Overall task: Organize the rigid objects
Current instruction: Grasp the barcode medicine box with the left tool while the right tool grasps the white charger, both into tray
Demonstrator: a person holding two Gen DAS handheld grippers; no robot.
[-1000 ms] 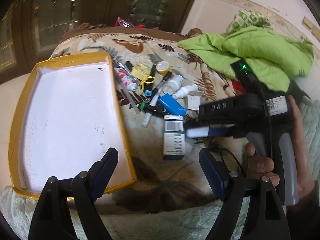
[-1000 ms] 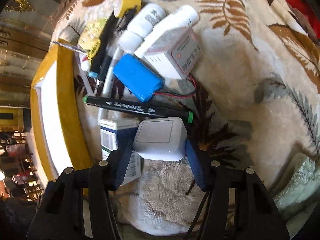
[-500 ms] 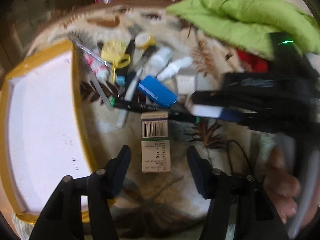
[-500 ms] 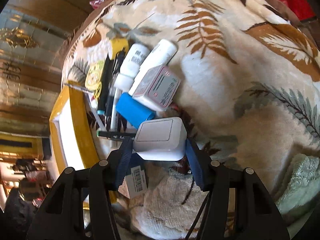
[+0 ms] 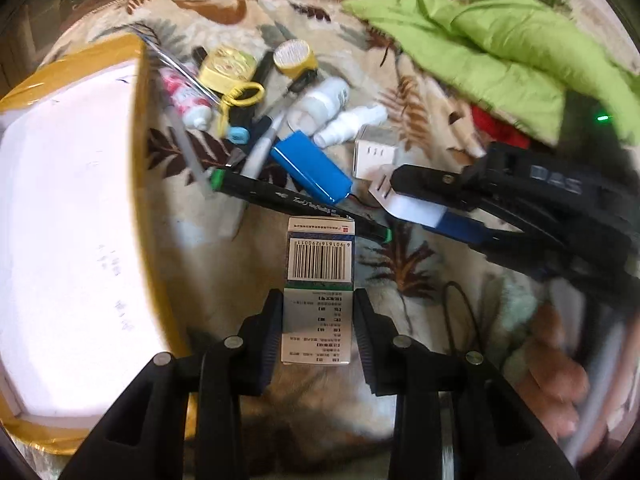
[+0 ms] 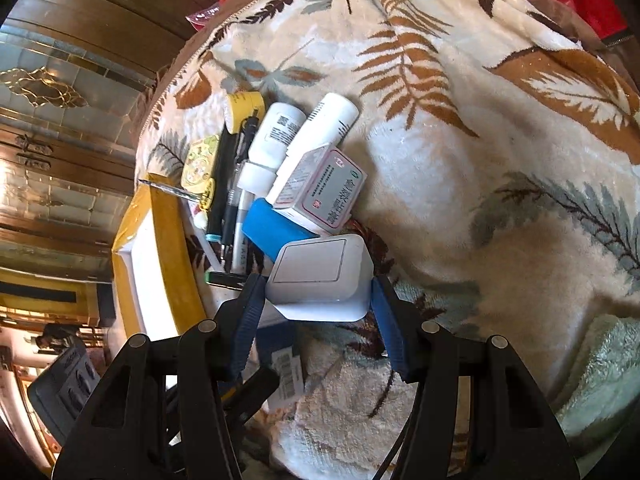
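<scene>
My left gripper (image 5: 316, 330) has its jaws around the near end of a white medicine box with a barcode (image 5: 320, 276), pads touching its sides. My right gripper (image 6: 316, 304) is shut on a white plug adapter (image 6: 318, 278), held above the blanket; it also shows in the left wrist view (image 5: 404, 200). A pile of small items lies on the blanket: a blue battery pack (image 5: 312, 172), a black marker (image 5: 288, 200), white bottles (image 5: 320, 100), a pink-and-white box (image 6: 320, 192), a yellow cap (image 5: 294, 56). A yellow-rimmed white tray (image 5: 144, 160) lies on the left.
A green cloth (image 5: 500, 40) and a red item (image 5: 500, 128) lie at the back right. A fern-patterned blanket (image 6: 480, 140) covers the surface. A dark wooden door (image 6: 80, 80) stands behind the tray. A black cable (image 5: 460, 312) lies near the box.
My left gripper moved forward and right onto the barcode box and narrowed its jaws around it. My right gripper lifted the white adapter away from the pile.
</scene>
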